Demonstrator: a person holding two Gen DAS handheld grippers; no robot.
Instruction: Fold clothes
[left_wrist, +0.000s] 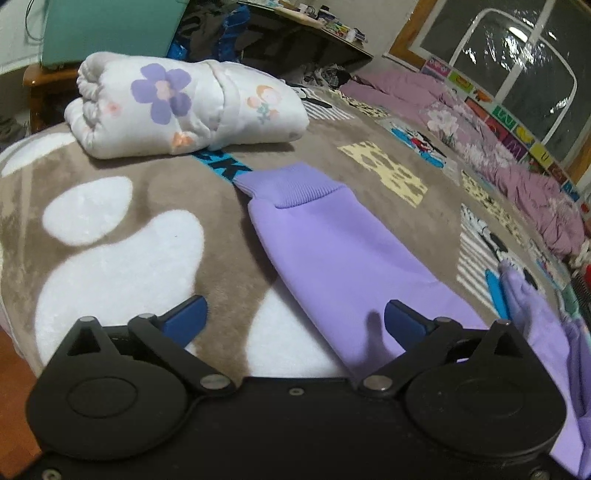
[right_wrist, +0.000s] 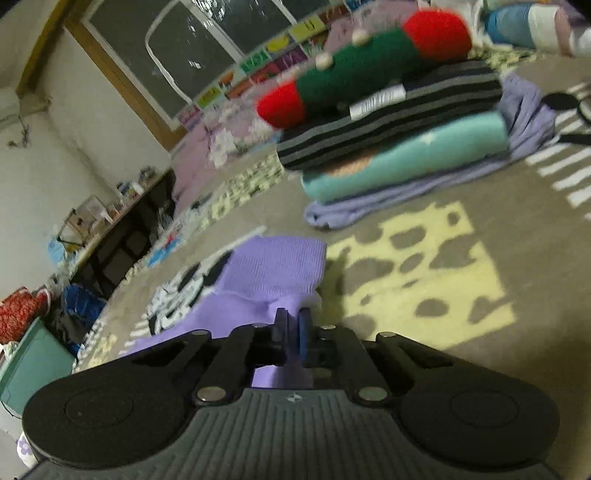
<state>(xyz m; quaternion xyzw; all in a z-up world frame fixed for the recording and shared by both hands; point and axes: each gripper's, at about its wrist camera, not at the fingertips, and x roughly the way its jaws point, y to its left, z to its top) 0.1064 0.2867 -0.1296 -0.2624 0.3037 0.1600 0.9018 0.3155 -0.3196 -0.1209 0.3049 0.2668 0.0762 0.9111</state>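
Note:
A lilac sweatshirt sleeve (left_wrist: 332, 240) lies flat on the brown blanket (left_wrist: 221, 206), its ribbed cuff (left_wrist: 291, 184) pointing away. My left gripper (left_wrist: 295, 306) is open wide just above the sleeve's near part; one finger hovers over the fabric and the other over the blanket, with nothing gripped. In the right wrist view my right gripper (right_wrist: 293, 315) is shut on a fold of the lilac garment (right_wrist: 273, 269) just behind another ribbed cuff. At the right edge of the left wrist view, the right gripper (left_wrist: 496, 291) shows as blue fingers pinching lilac cloth.
A rolled white floral quilt (left_wrist: 184, 103) lies beyond the sleeve on the left. A stack of folded clothes (right_wrist: 399, 122) sits ahead of the right gripper, on a purple garment. Pink bedding (left_wrist: 517, 177) runs along the window wall. A teal box (left_wrist: 110, 29) stands behind the bed.

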